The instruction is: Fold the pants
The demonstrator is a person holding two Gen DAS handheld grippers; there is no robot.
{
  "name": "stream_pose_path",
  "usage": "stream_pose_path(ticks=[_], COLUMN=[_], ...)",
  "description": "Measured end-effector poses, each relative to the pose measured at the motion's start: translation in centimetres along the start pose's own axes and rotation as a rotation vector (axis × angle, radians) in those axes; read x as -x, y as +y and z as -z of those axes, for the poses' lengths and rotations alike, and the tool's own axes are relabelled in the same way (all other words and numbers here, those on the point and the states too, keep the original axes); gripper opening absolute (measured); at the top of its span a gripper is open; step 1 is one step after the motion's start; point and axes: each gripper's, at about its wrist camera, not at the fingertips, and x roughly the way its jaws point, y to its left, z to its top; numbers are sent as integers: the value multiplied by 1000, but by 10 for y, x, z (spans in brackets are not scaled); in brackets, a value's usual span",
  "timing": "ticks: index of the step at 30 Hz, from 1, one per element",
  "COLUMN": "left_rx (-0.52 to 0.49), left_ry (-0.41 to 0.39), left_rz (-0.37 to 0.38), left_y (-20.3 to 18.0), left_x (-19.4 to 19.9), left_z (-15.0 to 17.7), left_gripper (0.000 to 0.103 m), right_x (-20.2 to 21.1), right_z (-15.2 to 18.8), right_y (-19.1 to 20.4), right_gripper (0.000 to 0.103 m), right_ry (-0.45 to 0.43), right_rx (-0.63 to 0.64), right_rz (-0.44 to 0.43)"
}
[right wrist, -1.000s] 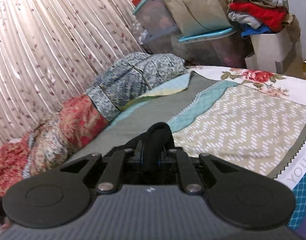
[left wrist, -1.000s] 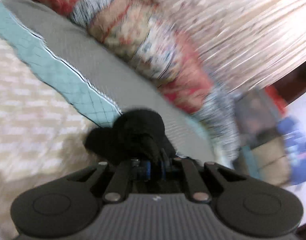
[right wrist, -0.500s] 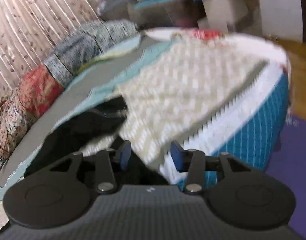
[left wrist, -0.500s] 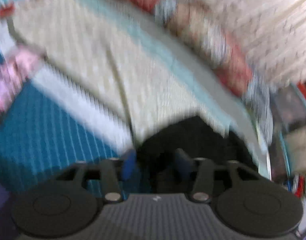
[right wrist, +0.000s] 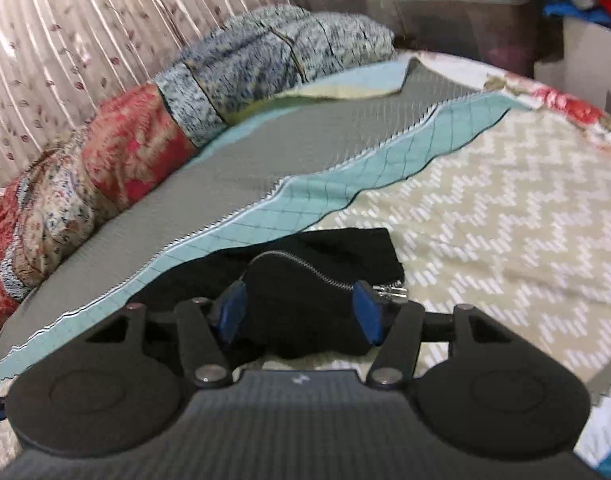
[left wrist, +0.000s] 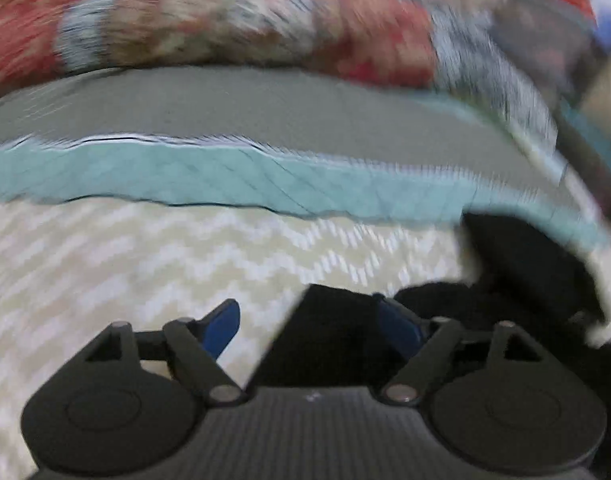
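Both of my tools are spread wide with nothing between the blue pads. My right gripper [right wrist: 301, 310] looks straight down its fingers onto the black fabric pants with a silver metal zipper [right wrist: 305, 280], which lie bunched on the beige chevron-patterned bedspread [right wrist: 505, 216], directly ahead of the tool and just past its tips. The zipper curves from the left pad across to the right one, so the bundle's long axis seems to run crosswise to this gripper's fingers.

From my left gripper [left wrist: 309, 326], the same pants [left wrist: 517, 272] sit ahead and off to the right, a dark corner reaching in between the fingers near the right pad, while the left pad hangs over bare bedspread [left wrist: 145, 260]. That view is blurred, so I cannot tell whether cloth touches the pad.

Beyond both tools runs the teal quilted band [right wrist: 385, 176], then the rolled patterned bedding [right wrist: 125, 160] farther off.

My judgement: the right tool is nearer and squarer to the pile, so the left must shift rightward to take its own edge before a fold.
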Motion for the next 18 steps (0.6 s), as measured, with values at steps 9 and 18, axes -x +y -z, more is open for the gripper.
stream_pose_path(ticks=[9, 18], left_rx=[36, 511], left_ry=[-115, -370], left_rz=[-61, -298], left_y=[-2, 155], left_x=[25, 140], left_z=[-1, 12], left_gripper=[30, 29], right_x=[-61, -9], right_z=[13, -44], right_y=[-23, 10], right_gripper=[23, 4], right_ry=[100, -187], right_rx=[14, 94], right_rz=[177, 129])
